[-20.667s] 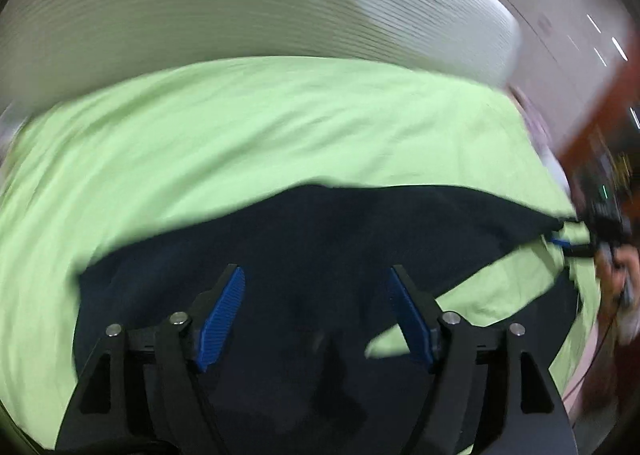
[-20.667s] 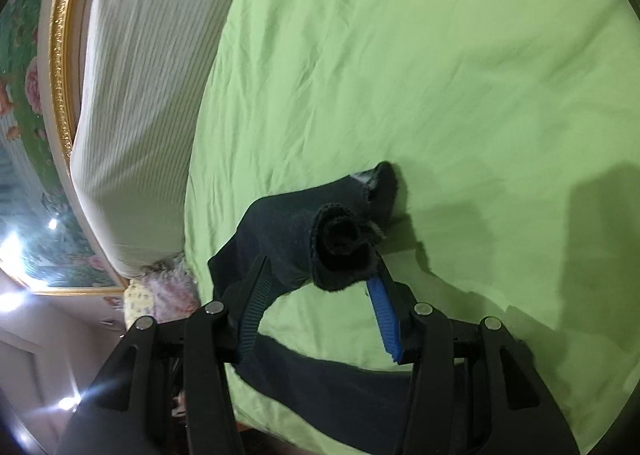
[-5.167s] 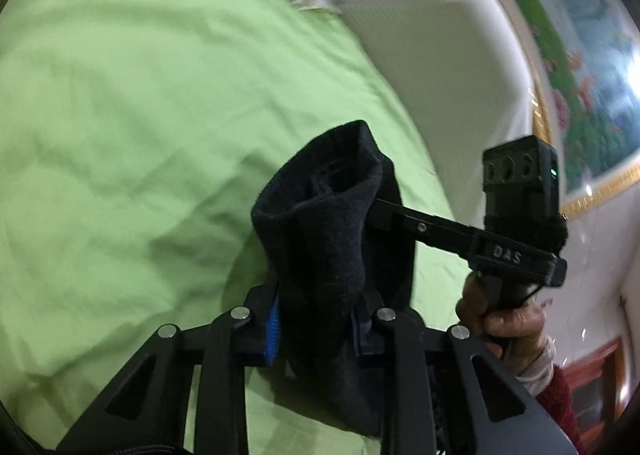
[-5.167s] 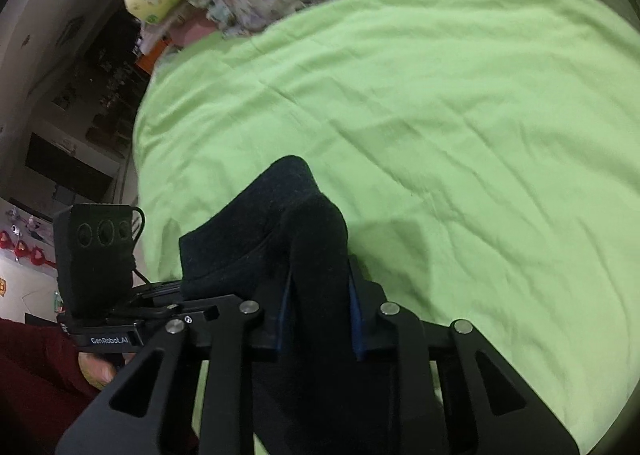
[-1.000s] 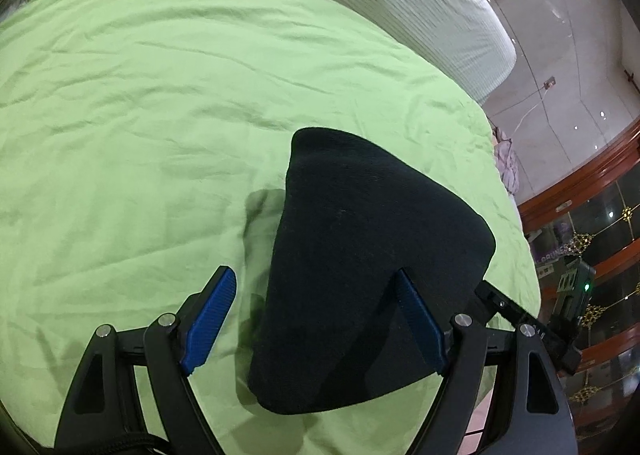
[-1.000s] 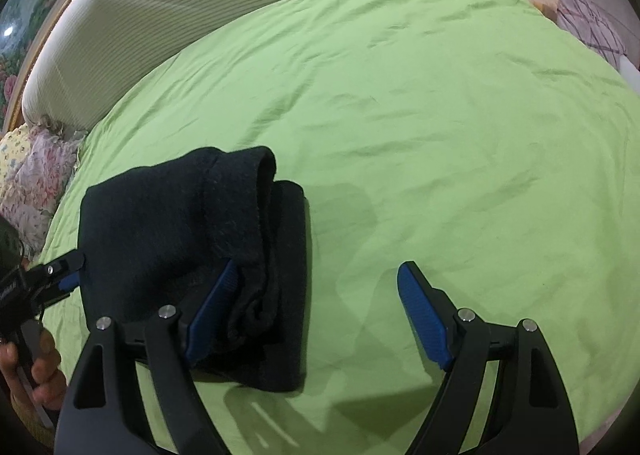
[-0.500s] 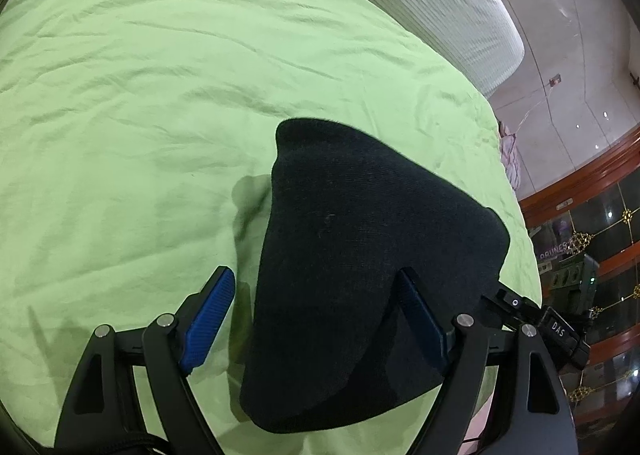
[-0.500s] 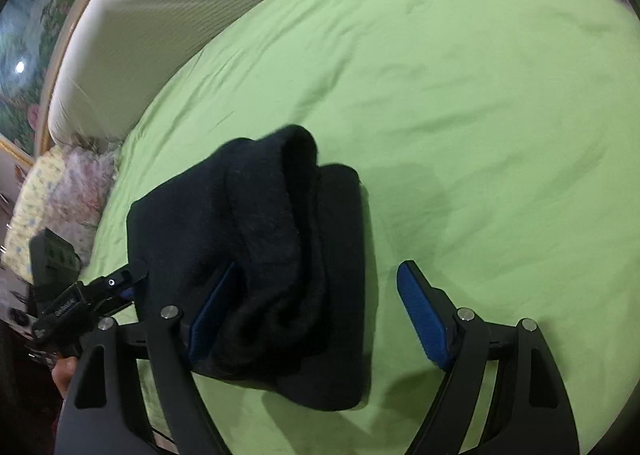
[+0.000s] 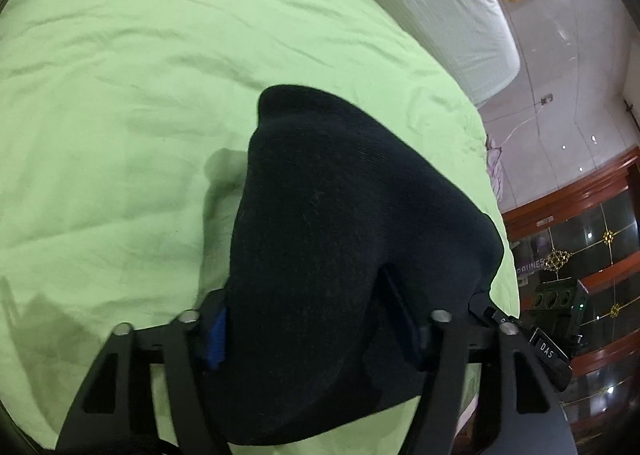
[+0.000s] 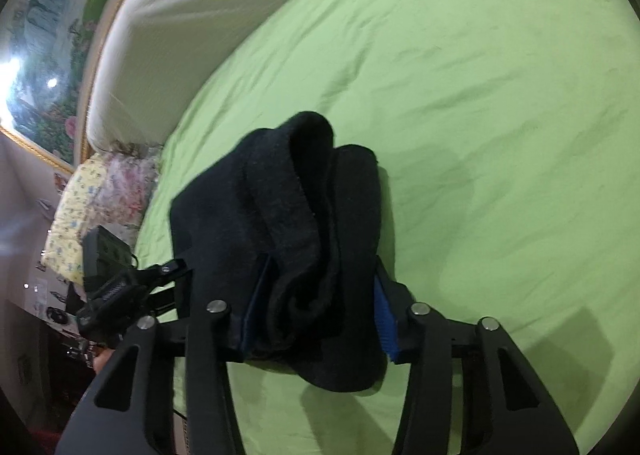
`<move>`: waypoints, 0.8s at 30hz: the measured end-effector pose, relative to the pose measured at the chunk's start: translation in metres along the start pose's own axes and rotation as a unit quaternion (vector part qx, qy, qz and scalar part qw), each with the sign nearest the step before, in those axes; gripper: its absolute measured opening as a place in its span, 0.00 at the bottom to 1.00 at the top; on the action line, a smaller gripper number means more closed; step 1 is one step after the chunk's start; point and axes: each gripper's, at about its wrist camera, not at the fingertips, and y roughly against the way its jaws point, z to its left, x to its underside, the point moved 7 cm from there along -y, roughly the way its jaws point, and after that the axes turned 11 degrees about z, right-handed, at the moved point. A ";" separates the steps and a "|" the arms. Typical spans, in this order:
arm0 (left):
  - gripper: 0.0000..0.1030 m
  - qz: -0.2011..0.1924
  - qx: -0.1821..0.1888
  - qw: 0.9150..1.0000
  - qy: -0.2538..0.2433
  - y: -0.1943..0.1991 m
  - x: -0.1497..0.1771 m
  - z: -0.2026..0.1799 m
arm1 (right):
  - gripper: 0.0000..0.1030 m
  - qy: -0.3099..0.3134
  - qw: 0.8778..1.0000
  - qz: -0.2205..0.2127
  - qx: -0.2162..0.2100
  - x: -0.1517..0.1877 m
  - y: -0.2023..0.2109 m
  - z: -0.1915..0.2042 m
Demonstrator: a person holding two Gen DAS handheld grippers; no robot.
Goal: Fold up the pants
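The folded black pants (image 9: 344,255) lay on the green bed (image 9: 120,95), between both sets of jaws. The left gripper (image 9: 312,335) and right gripper (image 10: 316,315) were closing on opposite ends. The thick, soft knit likely compresses; grip all layers

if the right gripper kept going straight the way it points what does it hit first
The right gripper already has the folded black pants between its closing jaws, so it would push into that bundle first. Beyond it lies the green bedsheet, probably next.
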 end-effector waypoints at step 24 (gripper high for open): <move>0.37 -0.123 -0.075 0.990 0.008 0.146 -0.031 0.059 | 0.39 0.140 0.987 0.038 -0.069 -0.049 -0.092 0.150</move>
